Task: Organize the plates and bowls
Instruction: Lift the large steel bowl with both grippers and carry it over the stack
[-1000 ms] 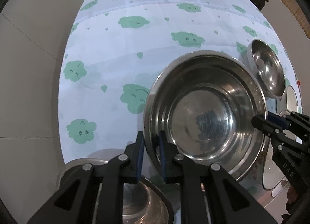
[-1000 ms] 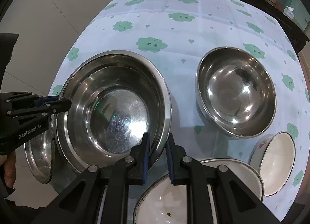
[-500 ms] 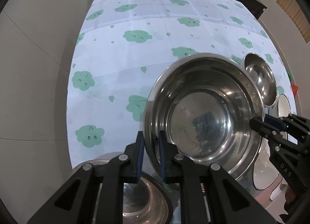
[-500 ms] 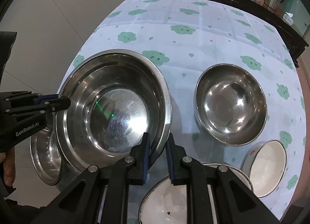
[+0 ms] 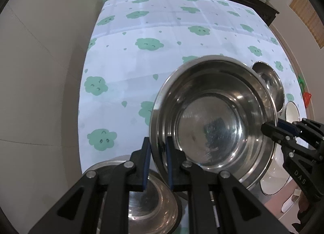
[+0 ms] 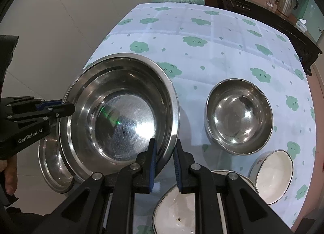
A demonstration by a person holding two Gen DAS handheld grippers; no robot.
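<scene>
A large steel bowl (image 6: 119,116) is held above the worktop (image 6: 212,51) by both grippers at once. The left gripper (image 5: 157,165) has its jaws clamped on the bowl's left rim, one blue pad inside the wall and one outside; the right gripper (image 6: 164,168) has its jaws clamped on the near right rim in the same way. The bowl sits tilted in both views (its far edge reads higher than the near one).

Below it at the near left corner of the worktop rests a shallower steel bowl (image 6: 51,165). To the right stands a medium steel bowl (image 6: 239,116) on the cloud-print cloth, apart from the lifted one. Nearer, a white enamel basin (image 6: 178,211) lies under the right gripper, and a small white bowl (image 6: 273,175) leans just beside it on the right.
</scene>
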